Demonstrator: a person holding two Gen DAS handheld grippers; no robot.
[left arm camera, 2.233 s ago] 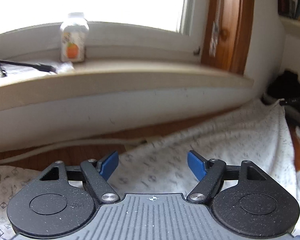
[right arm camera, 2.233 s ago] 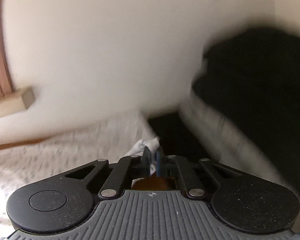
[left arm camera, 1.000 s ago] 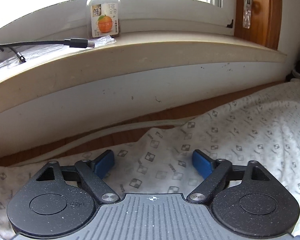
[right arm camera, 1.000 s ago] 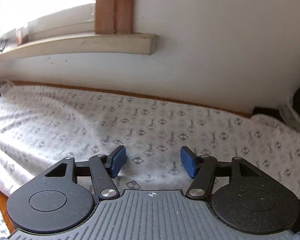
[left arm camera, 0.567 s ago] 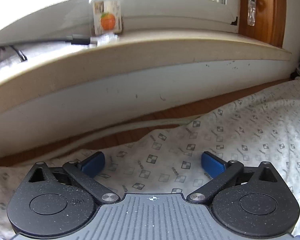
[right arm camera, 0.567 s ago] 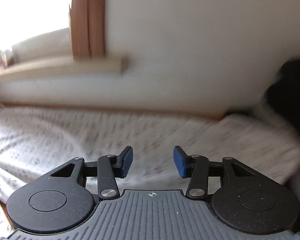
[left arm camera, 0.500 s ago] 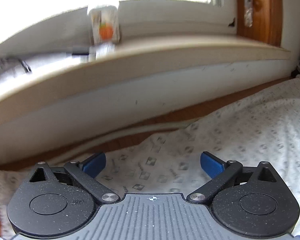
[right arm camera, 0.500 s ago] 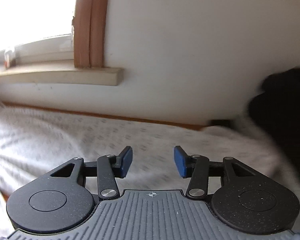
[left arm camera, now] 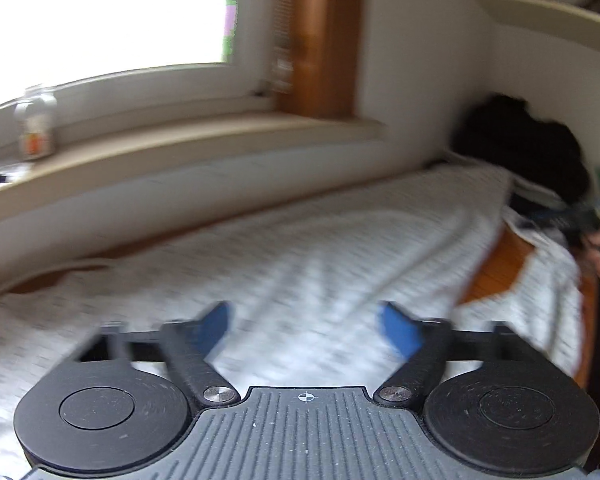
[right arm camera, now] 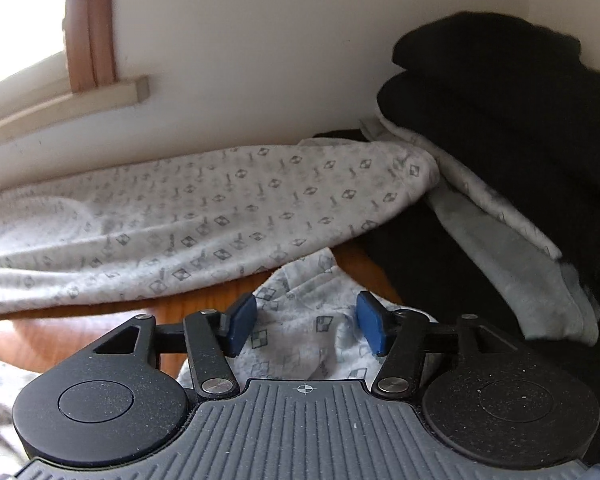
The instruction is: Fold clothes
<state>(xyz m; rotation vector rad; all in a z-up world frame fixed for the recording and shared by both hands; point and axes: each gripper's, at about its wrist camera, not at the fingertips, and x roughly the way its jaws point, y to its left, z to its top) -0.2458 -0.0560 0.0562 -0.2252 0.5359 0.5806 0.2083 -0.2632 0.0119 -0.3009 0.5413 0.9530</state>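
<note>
Left view only: I see a blurred orange-labelled jar [left arm camera: 36, 124] on the windowsill.
Right view only: black folded clothes [right arm camera: 512, 120] crowd the white patterned garment [right arm camera: 204, 216].
Jaws: both grippers, left gripper [left arm camera: 305, 330] and right gripper [right arm camera: 305, 322], closing, still apart over the garment.

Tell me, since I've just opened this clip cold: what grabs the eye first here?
The white garment with small diamond prints, spread along the wall across most of the wooden surface. Next, the heap of black clothing piled in the corner at the right, over grey fabric. In the right wrist view the right tongs are closing around a bunched fold of the garment, its blue pads not yet pressing it.
</note>
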